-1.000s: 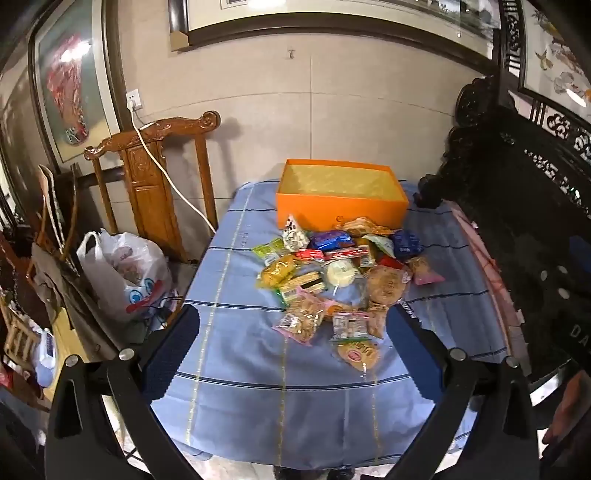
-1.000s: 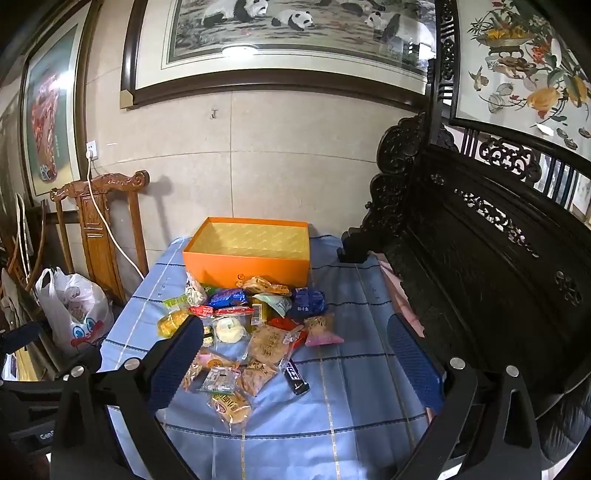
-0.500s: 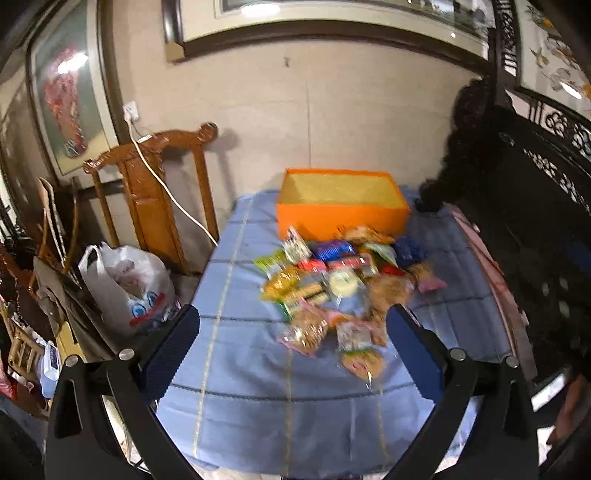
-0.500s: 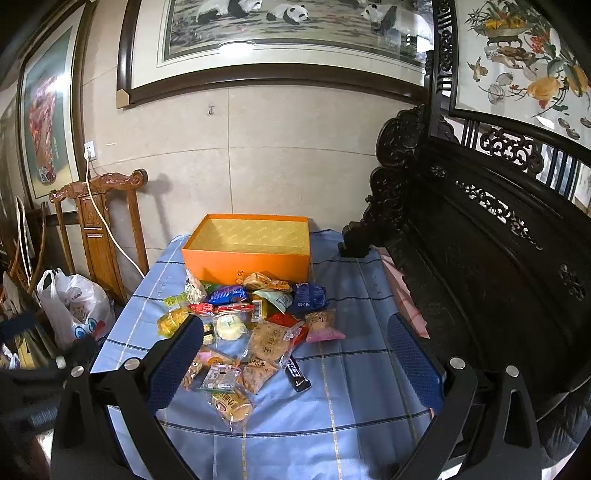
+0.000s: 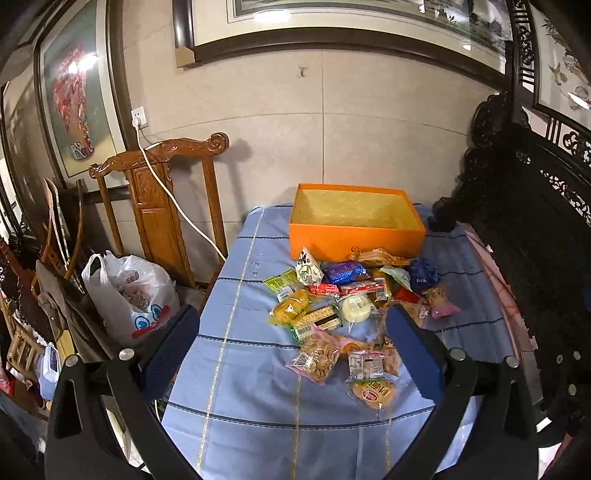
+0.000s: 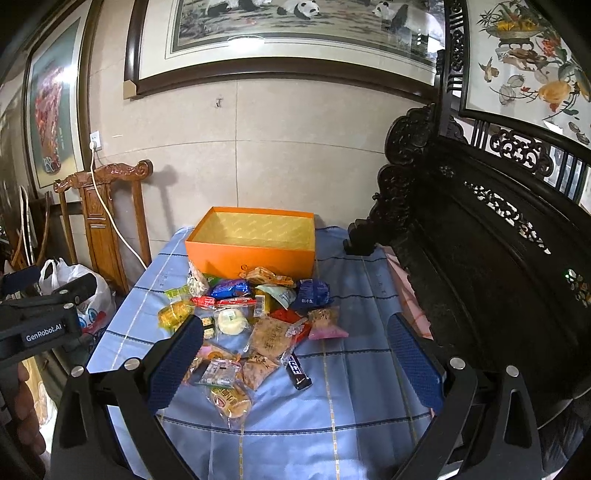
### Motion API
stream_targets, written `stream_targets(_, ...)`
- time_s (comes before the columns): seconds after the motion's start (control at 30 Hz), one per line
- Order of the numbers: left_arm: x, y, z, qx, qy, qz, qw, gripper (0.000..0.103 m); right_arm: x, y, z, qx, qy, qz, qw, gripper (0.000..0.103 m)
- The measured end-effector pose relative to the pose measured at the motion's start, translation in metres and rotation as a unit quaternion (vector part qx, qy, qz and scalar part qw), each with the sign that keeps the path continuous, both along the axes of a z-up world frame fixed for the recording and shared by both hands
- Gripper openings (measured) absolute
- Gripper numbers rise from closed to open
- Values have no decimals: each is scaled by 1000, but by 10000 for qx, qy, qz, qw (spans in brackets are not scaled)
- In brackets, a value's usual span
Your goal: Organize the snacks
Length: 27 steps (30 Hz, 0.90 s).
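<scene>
The left gripper (image 5: 291, 350) is held above the near part of a table, its two blue-padded fingers (image 5: 413, 354) spread wide apart with nothing between them. The right gripper (image 6: 295, 358) is likewise spread wide and empty, its fingers (image 6: 175, 363) raised over the same table.

Just beyond and between the fingers of both grippers, a heap of wrapped snacks (image 5: 351, 306) is seen lying on a blue cloth (image 5: 236, 369) with thin dark and pale stripes. Closest to the left fingers, a clear bag of brown biscuits (image 5: 317, 358) and a round packet with a red label (image 5: 373, 393) are found. In the right view, a dark chocolate bar (image 6: 297, 371) lies at the near right edge of the heap, inside the span of the fingers.

Farther out, past the heap and touching its far edge, an open orange box (image 5: 354, 225) is set, with nothing visible inside.

To the left of the fingers, beside the table, a white plastic bag (image 5: 129, 291) and a carved wooden chair (image 5: 159, 206) are seen. To the right, a dark carved bench (image 6: 480, 266) runs along the table. Framed pictures (image 6: 295, 33) hang on the wall behind.
</scene>
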State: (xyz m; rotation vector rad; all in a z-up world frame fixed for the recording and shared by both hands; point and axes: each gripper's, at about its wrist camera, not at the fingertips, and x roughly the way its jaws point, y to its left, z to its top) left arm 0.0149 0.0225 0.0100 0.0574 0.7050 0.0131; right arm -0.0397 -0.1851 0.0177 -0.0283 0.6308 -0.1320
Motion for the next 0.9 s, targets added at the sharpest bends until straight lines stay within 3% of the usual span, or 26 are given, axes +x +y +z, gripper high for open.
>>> stream_targets(0.9,8,-3,-11,-93,202,103,9997,99,4,-1,-6,49,65,52,10000,99)
